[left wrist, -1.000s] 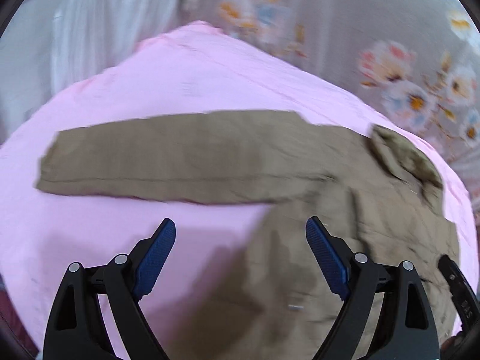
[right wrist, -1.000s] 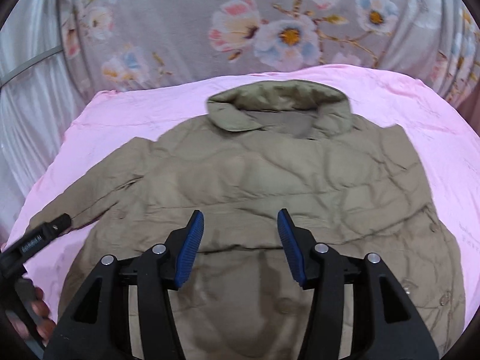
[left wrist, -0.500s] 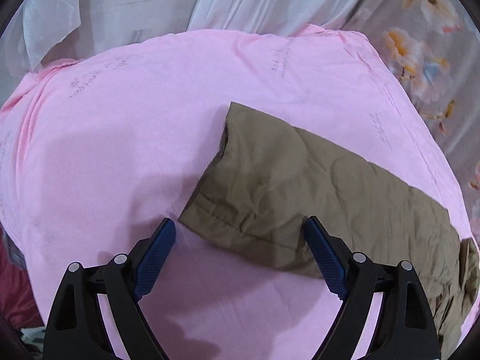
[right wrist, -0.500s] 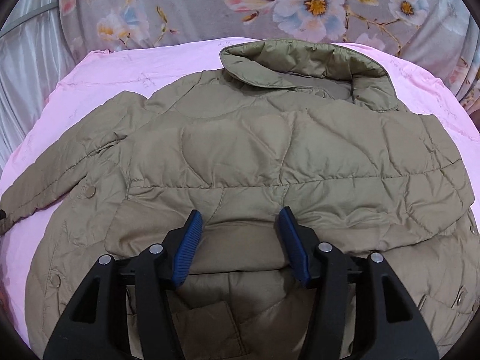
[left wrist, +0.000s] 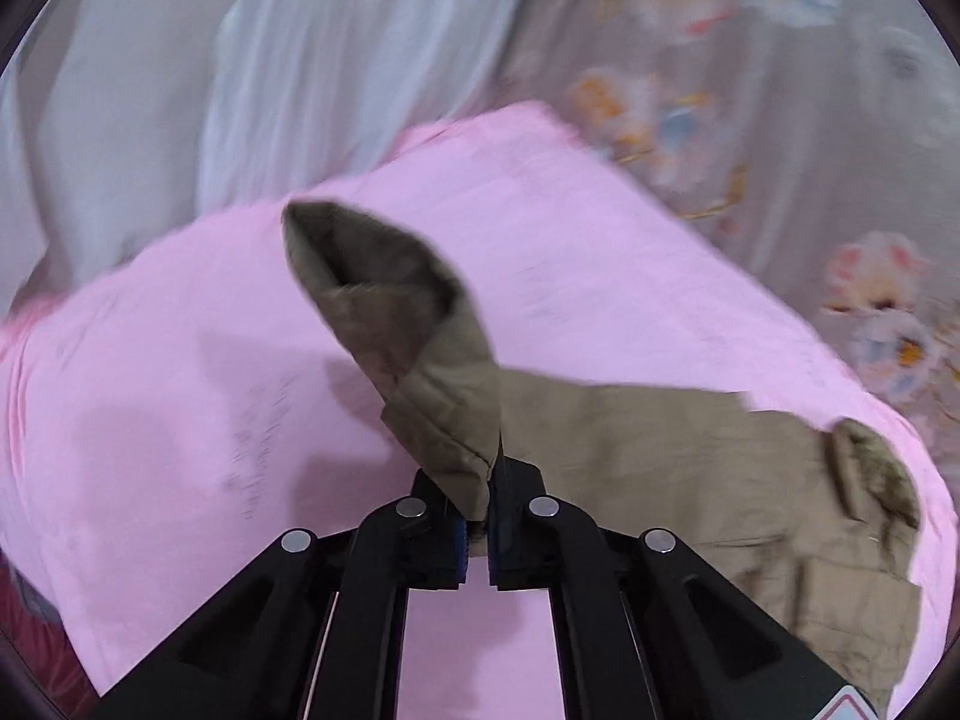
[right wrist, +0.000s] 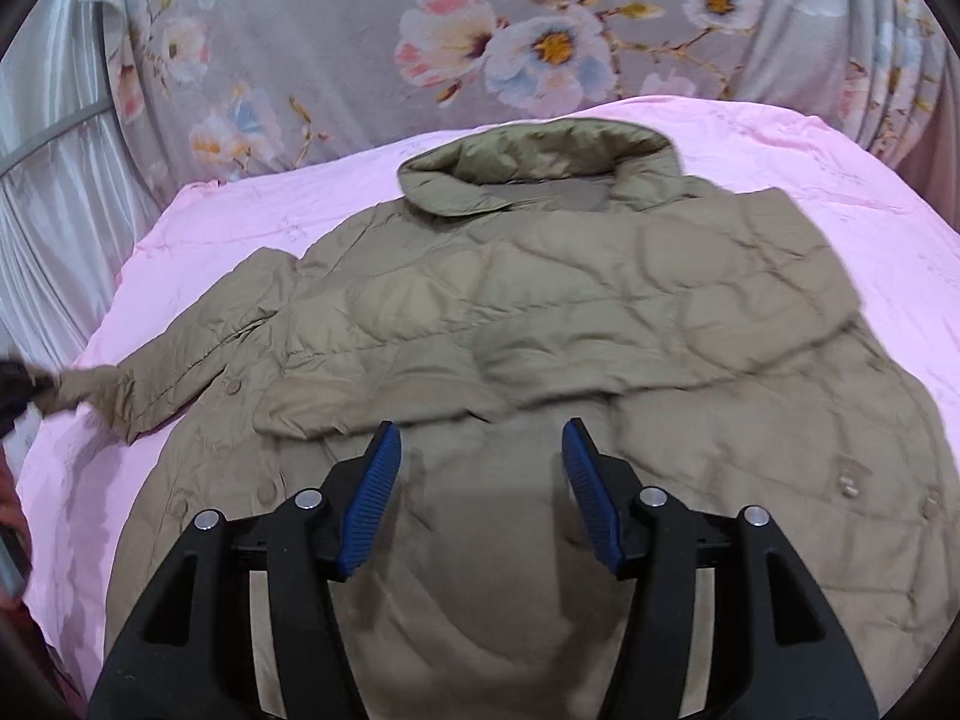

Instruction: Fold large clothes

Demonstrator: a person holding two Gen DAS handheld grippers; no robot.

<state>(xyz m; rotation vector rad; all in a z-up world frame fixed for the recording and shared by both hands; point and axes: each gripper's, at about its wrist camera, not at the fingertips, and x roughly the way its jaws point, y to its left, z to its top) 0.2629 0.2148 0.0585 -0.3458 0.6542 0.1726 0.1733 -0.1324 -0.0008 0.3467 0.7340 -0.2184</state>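
Left claw [left wrist: 475, 531] clamped on sleeve cuff [left wrist: 444, 420] of olive quilted jacket [right wrist: 540, 324], lifted off pink bedsheet [left wrist: 180, 420]. Right claw [right wrist: 480, 498] parted, empty, above jacket body, jaws just widening. Risks: thin pinch slipping from cuff; unpinned body dragging, skewing fold.

jacket [right wrist: 540, 312] lies flat on the bed [right wrist: 840, 168], collar [right wrist: 540, 162] toward the far edge, one sleeve [right wrist: 180, 354] reaching the left edge

You face a pink sheet [right wrist: 780, 138] spread flat, with a grey flowered cloth [right wrist: 360, 30] hanging behind it and a pale, shiny pleated curtain [left wrist: 336, 60] at the left.
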